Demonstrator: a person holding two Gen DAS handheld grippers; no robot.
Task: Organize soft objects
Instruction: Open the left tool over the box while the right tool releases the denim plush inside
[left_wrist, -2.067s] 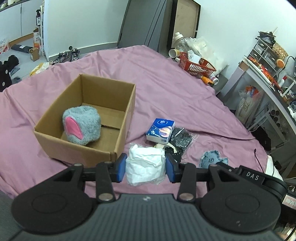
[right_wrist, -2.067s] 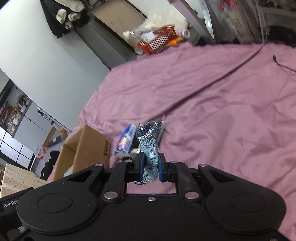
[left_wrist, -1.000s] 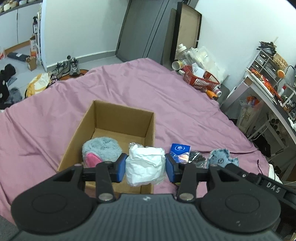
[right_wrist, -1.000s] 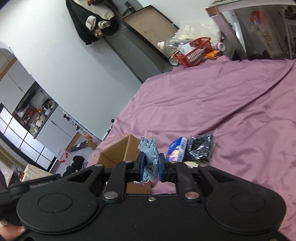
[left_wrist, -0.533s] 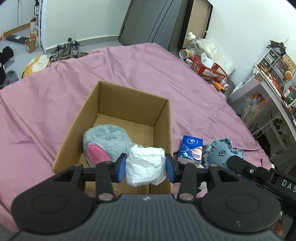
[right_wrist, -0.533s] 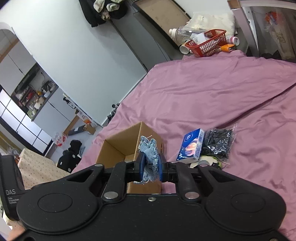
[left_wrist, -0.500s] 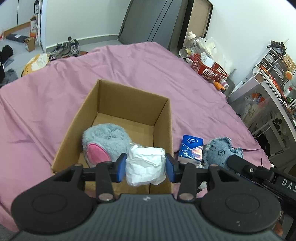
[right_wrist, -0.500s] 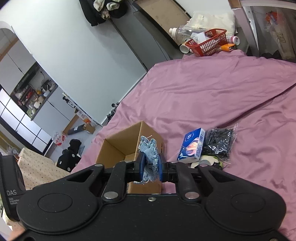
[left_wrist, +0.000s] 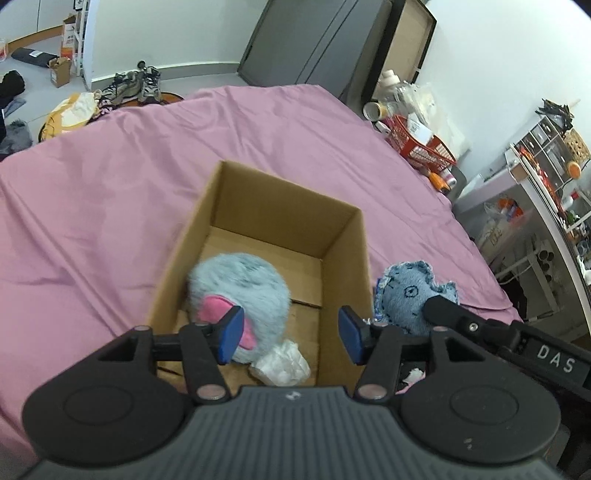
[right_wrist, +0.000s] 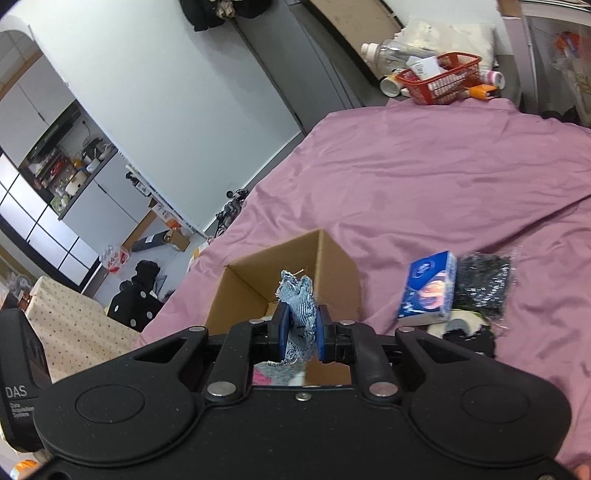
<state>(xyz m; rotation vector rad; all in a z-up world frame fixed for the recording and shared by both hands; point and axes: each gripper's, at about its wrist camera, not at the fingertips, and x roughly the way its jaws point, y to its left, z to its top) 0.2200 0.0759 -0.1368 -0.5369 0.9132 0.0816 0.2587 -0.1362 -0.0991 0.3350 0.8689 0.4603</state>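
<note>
The left gripper (left_wrist: 291, 334) hangs over the cardboard box (left_wrist: 343, 254) with its jaws just opened wide and nothing between them; the white crumpled wad (left_wrist: 282, 363) it let go lies on the box floor at about six o'clock of the interior, touching the grey-and-pink furry plush (left_wrist: 240, 291) that fills the nine-o'clock side; the right gripper (right_wrist: 299, 330) is clamped tight on the blue denim plush (right_wrist: 297, 306), which in the left wrist view (left_wrist: 410, 295) hangs just outside the box wall at three o'clock, not yet over the opening. The likeliest slip, as I judge it, is a release too soon, which would drop the denim piece on the pink bedspread (left_wrist: 110, 206) or leave it draped on the rim; the two grippers are close together at that near corner and could knock each other or nudge the light box askew. The blue tissue pack (right_wrist: 428, 291) and the black glittery pouch (right_wrist: 484, 288) wait on the bedspread at two o'clock of the box in the right wrist view. Both grippers tilt steeply down toward the box, the right one coming in from the side.
</note>
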